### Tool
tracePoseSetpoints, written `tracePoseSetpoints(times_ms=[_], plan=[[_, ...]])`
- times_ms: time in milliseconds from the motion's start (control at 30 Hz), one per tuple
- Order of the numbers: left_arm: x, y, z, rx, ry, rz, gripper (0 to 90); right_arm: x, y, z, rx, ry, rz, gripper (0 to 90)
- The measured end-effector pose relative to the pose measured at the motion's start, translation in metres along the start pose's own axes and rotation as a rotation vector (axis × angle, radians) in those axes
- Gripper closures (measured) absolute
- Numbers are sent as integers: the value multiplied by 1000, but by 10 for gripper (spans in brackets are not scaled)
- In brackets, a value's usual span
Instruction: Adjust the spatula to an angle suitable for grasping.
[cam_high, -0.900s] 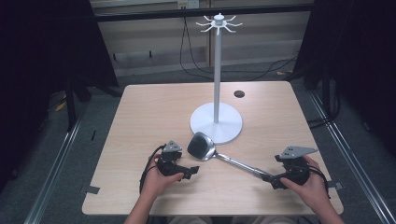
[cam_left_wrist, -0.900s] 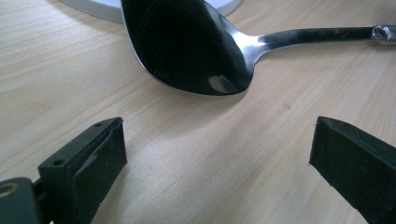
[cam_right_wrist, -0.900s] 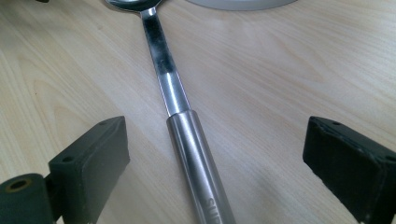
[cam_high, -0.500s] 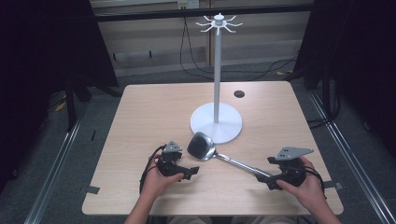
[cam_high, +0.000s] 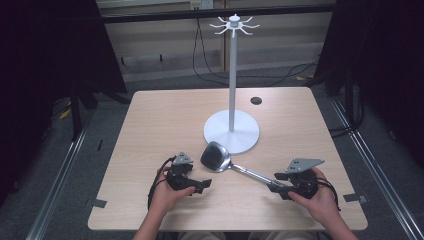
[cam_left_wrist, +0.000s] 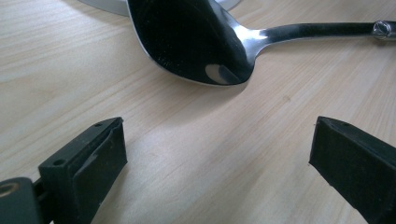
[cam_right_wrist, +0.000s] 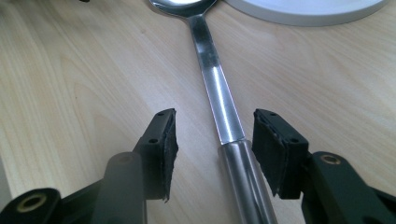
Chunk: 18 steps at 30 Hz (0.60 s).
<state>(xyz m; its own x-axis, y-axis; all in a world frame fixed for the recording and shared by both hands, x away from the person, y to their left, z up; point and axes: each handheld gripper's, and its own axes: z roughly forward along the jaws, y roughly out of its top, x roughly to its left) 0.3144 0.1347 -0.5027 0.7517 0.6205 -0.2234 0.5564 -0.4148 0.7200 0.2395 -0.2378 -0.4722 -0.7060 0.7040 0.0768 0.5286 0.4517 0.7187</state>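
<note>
Spoon on the table, handle between the right jaws

The steel spoon (cam_high: 235, 165) lies flat beside the white stand (cam_high: 231, 131); the right gripper (cam_right_wrist: 212, 140) straddles its handle, jaws spread, untouching, while the left gripper (cam_left_wrist: 217, 154) gapes wide short of the bowl.

Left gripper (cam_high: 200, 185) and right gripper (cam_high: 278, 188) both gape.
</note>
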Motion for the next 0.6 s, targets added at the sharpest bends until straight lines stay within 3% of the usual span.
tracePoseSetpoints(times_ms=[333, 600], plan=[[4, -8, -9, -8, 18, -20, 38, -2, 5, 15, 20, 13, -8, 548], [4, -10, -14, -18, 28, -23, 39, -4, 7, 27, 59, -15, -26, 604]])
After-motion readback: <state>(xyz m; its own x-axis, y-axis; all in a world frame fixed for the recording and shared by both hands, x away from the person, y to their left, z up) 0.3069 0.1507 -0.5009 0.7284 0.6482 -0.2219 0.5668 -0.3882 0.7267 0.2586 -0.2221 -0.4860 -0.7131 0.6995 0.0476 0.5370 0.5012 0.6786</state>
